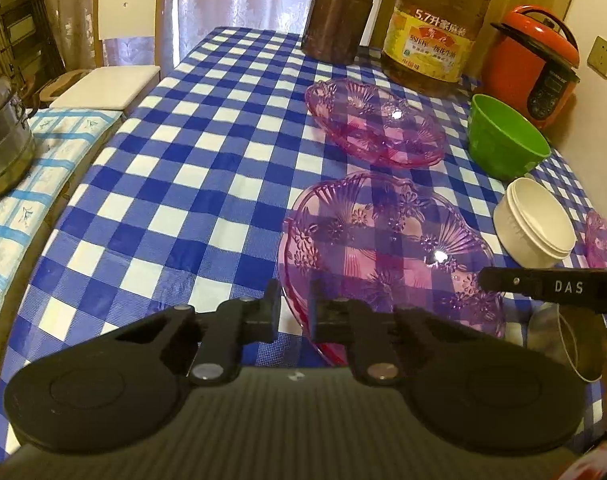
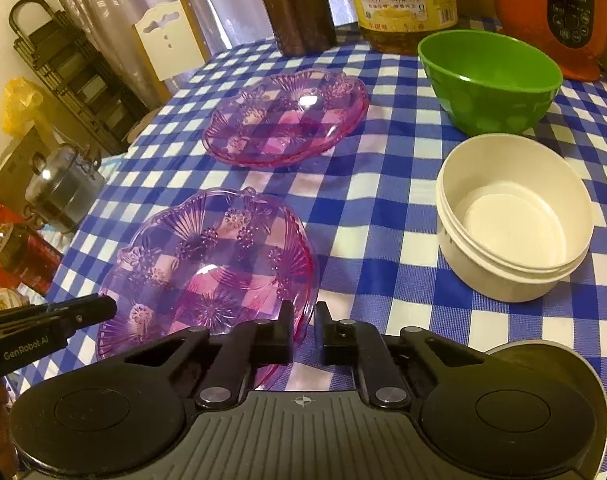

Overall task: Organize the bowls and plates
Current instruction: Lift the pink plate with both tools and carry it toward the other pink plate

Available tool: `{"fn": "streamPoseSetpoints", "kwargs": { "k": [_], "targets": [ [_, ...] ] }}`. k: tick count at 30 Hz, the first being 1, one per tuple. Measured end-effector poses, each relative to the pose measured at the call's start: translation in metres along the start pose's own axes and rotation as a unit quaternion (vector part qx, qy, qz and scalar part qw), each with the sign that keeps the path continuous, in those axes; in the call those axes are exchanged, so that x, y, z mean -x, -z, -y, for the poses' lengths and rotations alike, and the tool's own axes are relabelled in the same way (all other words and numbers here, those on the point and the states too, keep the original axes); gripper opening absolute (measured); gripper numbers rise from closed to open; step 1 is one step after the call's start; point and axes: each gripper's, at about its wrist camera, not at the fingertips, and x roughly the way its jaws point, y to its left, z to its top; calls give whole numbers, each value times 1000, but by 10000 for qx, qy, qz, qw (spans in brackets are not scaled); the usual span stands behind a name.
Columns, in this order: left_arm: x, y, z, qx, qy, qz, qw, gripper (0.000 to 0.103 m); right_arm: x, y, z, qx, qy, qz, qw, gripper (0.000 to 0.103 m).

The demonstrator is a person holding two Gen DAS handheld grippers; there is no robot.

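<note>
Both my left gripper (image 1: 294, 308) and right gripper (image 2: 304, 330) clamp the near pink plate's (image 2: 207, 264) rim; next I judge lifting level onto the far pink plate (image 2: 287, 120).

The near pink dish (image 2: 207, 264) and the far pink dish (image 2: 287, 120) are clear, glossy plastic with embossed flowers and ribs. The green bowl (image 2: 491, 80) is smooth plastic, the white bowl (image 2: 515, 216) matt. A glossy checked cloth (image 1: 183, 168) covers the worktop. The tongs (image 2: 303, 334) are matt black plastic.
</note>
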Motion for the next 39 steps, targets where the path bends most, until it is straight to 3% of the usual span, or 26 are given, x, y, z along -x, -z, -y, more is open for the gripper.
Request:
{"fn": "streamPoseSetpoints", "kwargs": {
  "k": [11,23,32,39],
  "targets": [
    [16,-49,10,32,161,425,9990,12,24,-30,1,-133,-69,461,9988,10],
    [-25,-133,26,-129,262,871,9958,12,-1,-106,19,-282,142,917,9953,10],
    [-65,-150,27,-122,144,858,9961,12,-35,-136,31,-293,256,956,9947,10],
    [-93,-148,27,-227,14,749,9969,12,-57,-141,36,-182,393,907,9949,10]
  ]
}}
